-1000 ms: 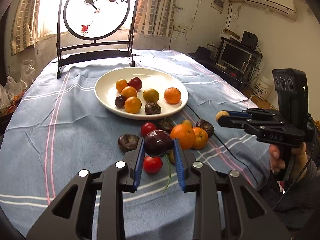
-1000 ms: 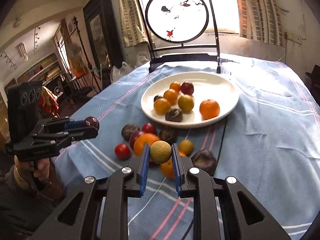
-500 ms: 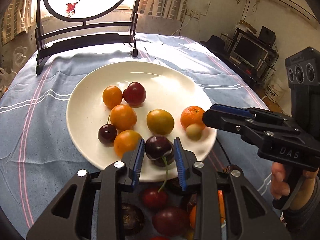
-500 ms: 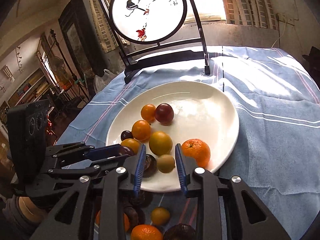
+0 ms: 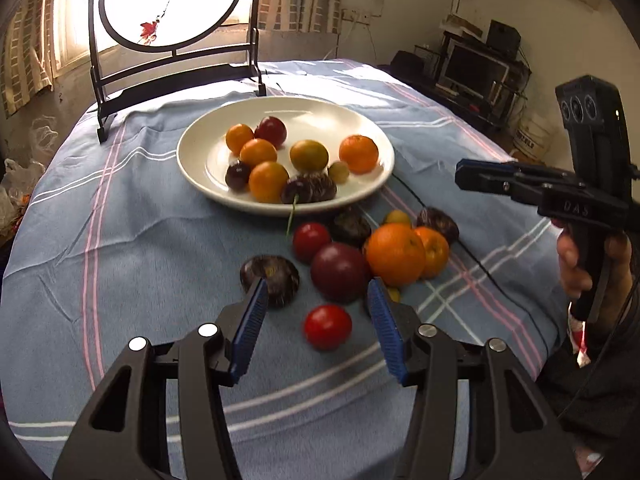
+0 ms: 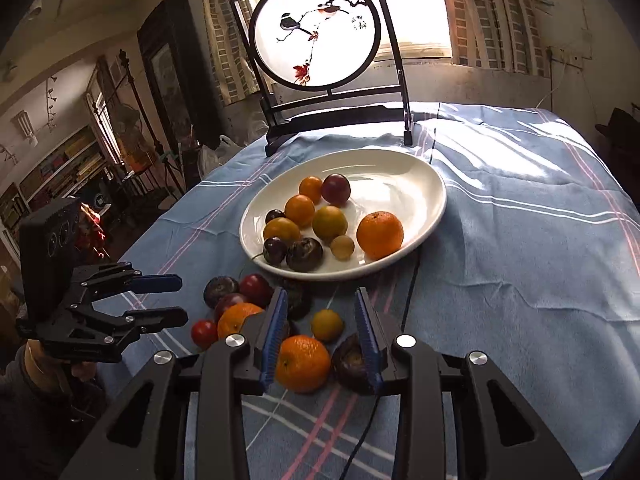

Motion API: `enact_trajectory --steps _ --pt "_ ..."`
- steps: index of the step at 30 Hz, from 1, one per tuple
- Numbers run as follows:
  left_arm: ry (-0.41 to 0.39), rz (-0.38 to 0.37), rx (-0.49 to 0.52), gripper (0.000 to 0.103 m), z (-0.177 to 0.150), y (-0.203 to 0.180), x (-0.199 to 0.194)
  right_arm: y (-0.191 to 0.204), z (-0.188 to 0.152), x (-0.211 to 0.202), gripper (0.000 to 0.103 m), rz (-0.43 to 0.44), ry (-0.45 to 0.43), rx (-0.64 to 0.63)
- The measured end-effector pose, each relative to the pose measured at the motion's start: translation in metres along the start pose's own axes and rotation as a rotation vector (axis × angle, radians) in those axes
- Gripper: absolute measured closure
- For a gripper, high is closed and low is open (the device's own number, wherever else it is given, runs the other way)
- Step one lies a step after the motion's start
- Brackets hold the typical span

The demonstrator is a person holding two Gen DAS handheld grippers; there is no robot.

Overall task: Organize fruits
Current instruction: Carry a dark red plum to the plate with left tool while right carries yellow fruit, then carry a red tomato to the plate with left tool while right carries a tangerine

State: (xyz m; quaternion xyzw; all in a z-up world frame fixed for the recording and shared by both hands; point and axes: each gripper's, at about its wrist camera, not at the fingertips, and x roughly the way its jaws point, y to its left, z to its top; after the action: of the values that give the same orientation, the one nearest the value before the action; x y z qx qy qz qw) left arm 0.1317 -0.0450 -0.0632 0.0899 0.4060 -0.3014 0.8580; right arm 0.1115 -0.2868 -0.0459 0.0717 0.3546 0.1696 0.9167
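A white plate (image 5: pixel 360 192) (image 6: pixel 424 168) holds several fruits, among them a dark cherry with a stem (image 5: pixel 294 192) (image 6: pixel 275 250) and a small yellow-green fruit (image 5: pixel 339 171) (image 6: pixel 342 247). More fruits lie loose on the cloth in front of it: a red tomato (image 5: pixel 327 327), a dark plum (image 5: pixel 339 271), oranges (image 5: pixel 395 254) (image 6: pixel 303 363). My left gripper (image 5: pixel 316 312) is open and empty above the tomato. My right gripper (image 6: pixel 320 328) is open and empty over the loose fruits.
A blue striped cloth (image 5: pixel 120 240) covers the round table. A black stand with a round painted screen (image 5: pixel 172 4) (image 6: pixel 316 36) stands behind the plate. A black cable (image 6: pixel 408 292) runs from the plate toward me. Shelves and a TV stand lie beyond the table.
Both grippers let go of their fruits on the plate, opened, and drew back toward me over the loose fruits. The cherry and the small yellow-green fruit now lie on the plate.
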Motion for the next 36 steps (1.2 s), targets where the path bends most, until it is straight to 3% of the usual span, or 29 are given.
enact_trajectory --steps 4,8,10,12,19,22,23,26,29,36 --pt "0.04 0.047 0.049 0.052 -0.02 -0.009 0.012 0.0 -0.021 -0.006 0.068 0.003 0.017 0.018" --pt "0.062 0.045 0.034 0.055 -0.017 -0.01 0.031 0.001 -0.031 -0.004 0.068 -0.017 0.039 0.023" --pt "0.084 0.067 0.042 0.065 -0.015 -0.01 0.043 0.002 -0.035 -0.003 0.068 -0.016 0.056 0.022" --pt "0.069 0.04 0.019 0.074 -0.013 -0.009 0.04 0.007 -0.04 -0.002 0.068 -0.018 0.072 -0.003" --pt "0.014 0.003 -0.014 0.074 -0.025 -0.013 0.014 0.008 -0.041 0.009 0.068 -0.16 0.103 -0.083" --pt "-0.006 -0.006 -0.021 0.074 -0.03 -0.014 0.0 0.016 -0.042 0.011 0.067 -0.122 0.127 -0.113" --pt "-0.01 -0.009 -0.023 0.074 -0.031 -0.014 -0.004 0.022 -0.043 0.012 0.061 -0.106 0.129 -0.137" --pt "-0.02 -0.009 -0.033 0.074 -0.033 -0.013 -0.009 0.039 -0.045 0.017 0.058 -0.114 0.129 -0.203" --pt "-0.029 -0.017 -0.05 0.074 -0.034 -0.011 -0.012 0.04 -0.043 0.03 0.058 -0.089 0.167 -0.169" --pt "-0.027 -0.03 -0.054 0.074 -0.038 -0.011 -0.011 0.046 -0.035 0.05 0.056 -0.157 0.195 -0.2"
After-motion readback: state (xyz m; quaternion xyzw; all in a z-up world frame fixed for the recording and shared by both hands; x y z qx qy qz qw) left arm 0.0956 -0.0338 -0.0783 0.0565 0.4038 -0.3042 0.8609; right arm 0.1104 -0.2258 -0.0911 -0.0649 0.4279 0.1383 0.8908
